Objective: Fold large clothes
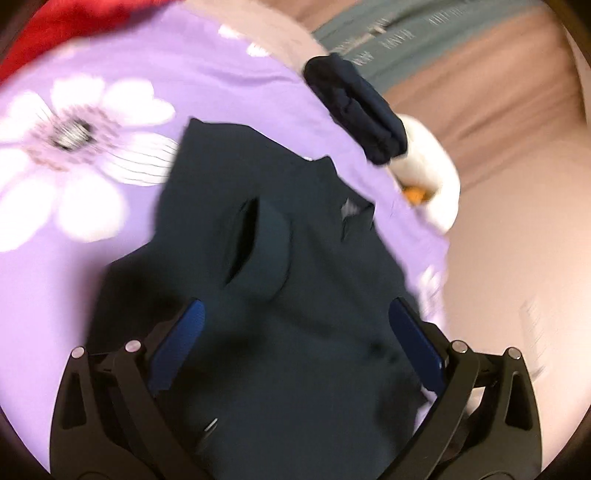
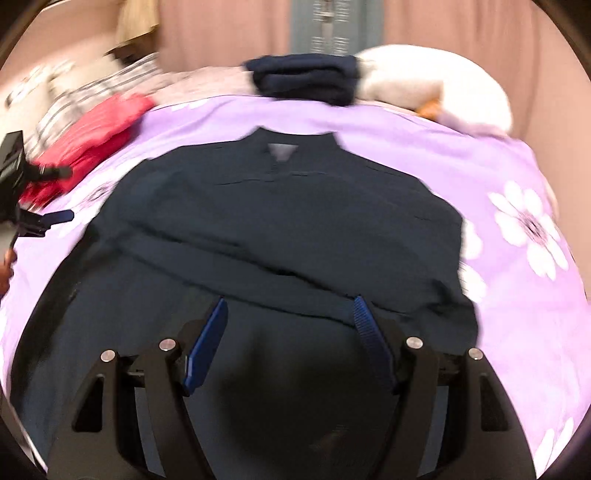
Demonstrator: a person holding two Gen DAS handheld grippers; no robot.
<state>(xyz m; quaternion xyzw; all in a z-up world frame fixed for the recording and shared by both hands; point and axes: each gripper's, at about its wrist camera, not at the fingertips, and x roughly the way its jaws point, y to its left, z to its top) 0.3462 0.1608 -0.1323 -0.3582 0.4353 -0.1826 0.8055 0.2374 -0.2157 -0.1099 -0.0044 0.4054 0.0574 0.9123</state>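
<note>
A large dark navy shirt (image 2: 288, 221) lies spread on a purple floral bedsheet (image 2: 498, 177). Its collar and grey label (image 2: 282, 151) point away from me, and one part is folded across the body. My right gripper (image 2: 290, 300) hovers over the shirt's near half, open, with nothing pressed between its blue pads (image 2: 207, 339). My left gripper (image 1: 295, 302) is open above the same shirt (image 1: 288, 258), its pads apart and clear of the cloth. From the right wrist view the left gripper (image 2: 48, 218) sits at the shirt's left edge. Both views are motion-blurred.
A folded dark pile (image 2: 306, 81) and a white plush toy (image 2: 436, 85) sit at the bed's far edge. A red garment (image 2: 92, 136) lies at the far left beside striped cloth (image 2: 66, 99). Pink curtains (image 2: 221, 29) hang behind. A hand (image 2: 5, 269) shows at the left rim.
</note>
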